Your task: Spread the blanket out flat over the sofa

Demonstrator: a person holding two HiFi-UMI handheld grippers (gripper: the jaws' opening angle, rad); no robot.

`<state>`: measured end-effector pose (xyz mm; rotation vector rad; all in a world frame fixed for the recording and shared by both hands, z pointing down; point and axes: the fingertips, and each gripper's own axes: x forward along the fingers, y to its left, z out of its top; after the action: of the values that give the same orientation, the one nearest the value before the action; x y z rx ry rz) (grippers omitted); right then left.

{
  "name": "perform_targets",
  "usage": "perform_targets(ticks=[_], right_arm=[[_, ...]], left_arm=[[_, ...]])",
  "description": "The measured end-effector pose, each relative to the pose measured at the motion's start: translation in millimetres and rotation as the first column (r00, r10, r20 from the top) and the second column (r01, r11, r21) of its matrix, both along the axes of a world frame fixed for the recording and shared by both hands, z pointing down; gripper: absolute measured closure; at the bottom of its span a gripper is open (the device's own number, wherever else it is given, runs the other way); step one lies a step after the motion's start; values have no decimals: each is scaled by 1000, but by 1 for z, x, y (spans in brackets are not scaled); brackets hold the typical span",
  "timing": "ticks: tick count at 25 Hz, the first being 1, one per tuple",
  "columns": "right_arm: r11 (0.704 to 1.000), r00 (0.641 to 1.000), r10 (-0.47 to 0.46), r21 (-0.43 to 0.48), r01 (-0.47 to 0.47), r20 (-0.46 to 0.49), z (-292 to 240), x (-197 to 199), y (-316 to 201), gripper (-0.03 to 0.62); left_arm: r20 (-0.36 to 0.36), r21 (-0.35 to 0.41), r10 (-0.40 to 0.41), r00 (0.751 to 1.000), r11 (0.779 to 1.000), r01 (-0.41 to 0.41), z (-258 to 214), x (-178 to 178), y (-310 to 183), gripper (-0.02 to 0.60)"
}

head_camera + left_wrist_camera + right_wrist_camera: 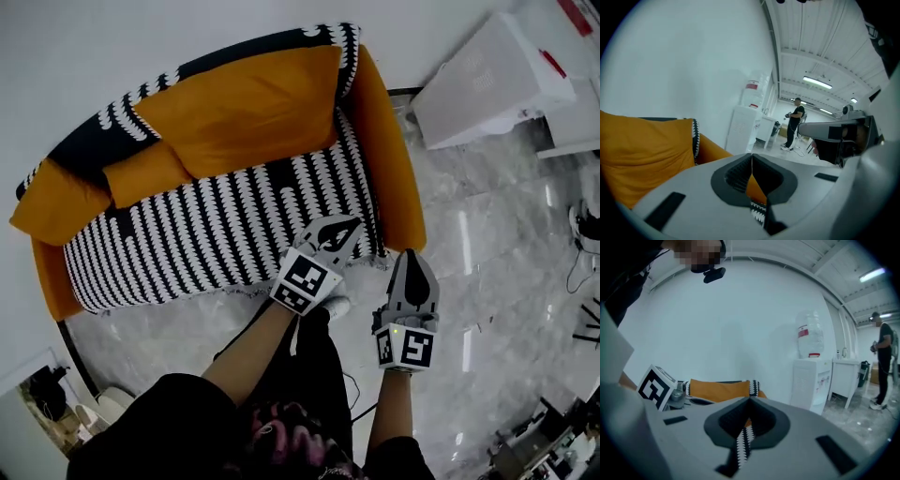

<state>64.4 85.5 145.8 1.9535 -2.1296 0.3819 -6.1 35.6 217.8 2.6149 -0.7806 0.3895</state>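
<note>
Pressing together are the fingers (735,177) (left gripper (349,228), right gripper (411,256)) near blanket (216,234).

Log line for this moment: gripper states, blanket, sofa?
left gripper: shut | right gripper: shut | blanket: lies over sofa seat | orange back cushions: uncovered | hold on blanket: cannot tell

You had one sofa (389,159) at eleven o'clock, one blanket (225,234), one left gripper (352,225) and one right gripper (411,255) at five o'clock, one water dispenser (811,380), one bystander (794,123).
</note>
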Motion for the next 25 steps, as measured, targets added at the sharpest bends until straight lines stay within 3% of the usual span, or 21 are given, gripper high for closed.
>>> perform_targets(ticks=[8, 15, 20, 25], right_arm=[[997, 997, -72, 32, 73, -36, -29, -65, -57, 574], [981, 983, -178, 74, 181, -55, -60, -129, -99, 574], [957, 963, -265, 105, 270, -57, -76, -167, -121, 574], [925, 935, -350, 137, 355, -58, -89, -188, -132, 574]], left_arm=[[-14, 23, -144, 989, 989, 145, -22, -96, -54, 568], [-18, 68, -262, 965, 962, 263, -52, -165, -85, 568], [-11, 99, -373, 928, 923, 372, -69, -214, -97, 568], [10, 141, -491, 871, 863, 485, -85, -251, -95, 569]])
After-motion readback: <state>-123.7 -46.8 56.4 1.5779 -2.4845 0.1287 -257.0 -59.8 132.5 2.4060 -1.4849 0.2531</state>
